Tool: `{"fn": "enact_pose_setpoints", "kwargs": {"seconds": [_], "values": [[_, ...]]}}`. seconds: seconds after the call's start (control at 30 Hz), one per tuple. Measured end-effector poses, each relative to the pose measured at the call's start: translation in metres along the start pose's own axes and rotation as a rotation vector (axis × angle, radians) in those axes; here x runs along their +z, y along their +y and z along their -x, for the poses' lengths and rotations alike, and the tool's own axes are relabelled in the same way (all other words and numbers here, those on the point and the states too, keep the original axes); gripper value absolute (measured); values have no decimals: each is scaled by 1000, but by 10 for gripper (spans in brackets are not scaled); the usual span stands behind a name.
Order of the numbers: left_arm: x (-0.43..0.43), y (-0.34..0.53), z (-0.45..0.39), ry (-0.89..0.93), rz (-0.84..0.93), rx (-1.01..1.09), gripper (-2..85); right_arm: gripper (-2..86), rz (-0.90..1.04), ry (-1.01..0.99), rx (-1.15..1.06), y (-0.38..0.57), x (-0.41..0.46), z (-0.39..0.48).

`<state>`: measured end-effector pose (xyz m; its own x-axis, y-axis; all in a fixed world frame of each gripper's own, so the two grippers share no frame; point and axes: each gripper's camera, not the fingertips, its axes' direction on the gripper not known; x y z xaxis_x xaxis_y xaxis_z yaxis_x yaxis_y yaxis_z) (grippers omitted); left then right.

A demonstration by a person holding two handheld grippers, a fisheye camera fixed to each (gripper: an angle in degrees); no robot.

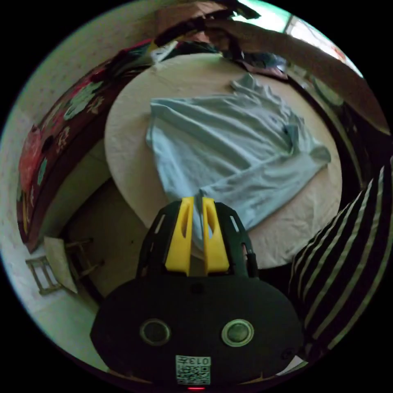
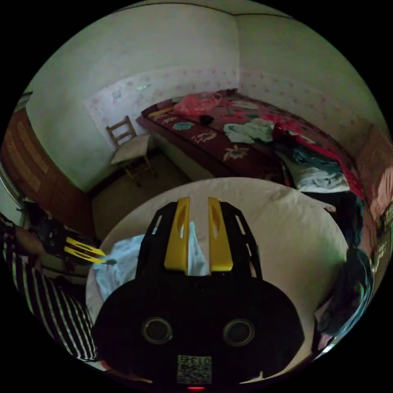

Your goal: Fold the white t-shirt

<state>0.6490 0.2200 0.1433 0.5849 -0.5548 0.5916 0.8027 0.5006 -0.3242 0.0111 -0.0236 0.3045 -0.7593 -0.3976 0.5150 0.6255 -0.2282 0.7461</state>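
The white t-shirt [image 1: 229,147] lies spread and creased on a round table with a cream cloth [image 1: 127,139]. Its collar points to the right of the left gripper view. At the shirt's near edge, my left gripper [image 1: 198,202] has its yellow jaws shut on a fold of cloth that runs down between them. The right gripper view shows my right gripper [image 2: 199,202] low over the table, jaws close together and a peak of the t-shirt [image 2: 195,249] pinched between them. The left gripper [image 2: 98,254] appears at the table's left edge, holding the shirt's edge.
A bed with a dark red flowered cover [image 2: 229,139] and loose clothes stands beyond the table. A wooden chair [image 2: 131,149] stands against the wall. The person's striped sleeve [image 2: 53,303] is at the left, with the striped clothing [image 1: 348,262] at the right. More clothes [image 2: 348,286] hang by the table's right edge.
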Motion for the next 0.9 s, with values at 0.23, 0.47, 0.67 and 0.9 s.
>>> {"fn": "enact_pose_setpoints", "kwargs": {"seconds": [0.23,0.47,0.67,0.9], "values": [[-1,11,-10,-32,72,-71,29,78,171,280,378,218,-101,-24],[-20,-6,-91,-33,24,206,77,81,339,311,626,359,-134,15],[3,-18,-135,-168,113,413,93,84,369,248,689,413,-134,44],[18,-48,-131,-169,189,442,54,86,388,178,725,451,-128,35]]}}
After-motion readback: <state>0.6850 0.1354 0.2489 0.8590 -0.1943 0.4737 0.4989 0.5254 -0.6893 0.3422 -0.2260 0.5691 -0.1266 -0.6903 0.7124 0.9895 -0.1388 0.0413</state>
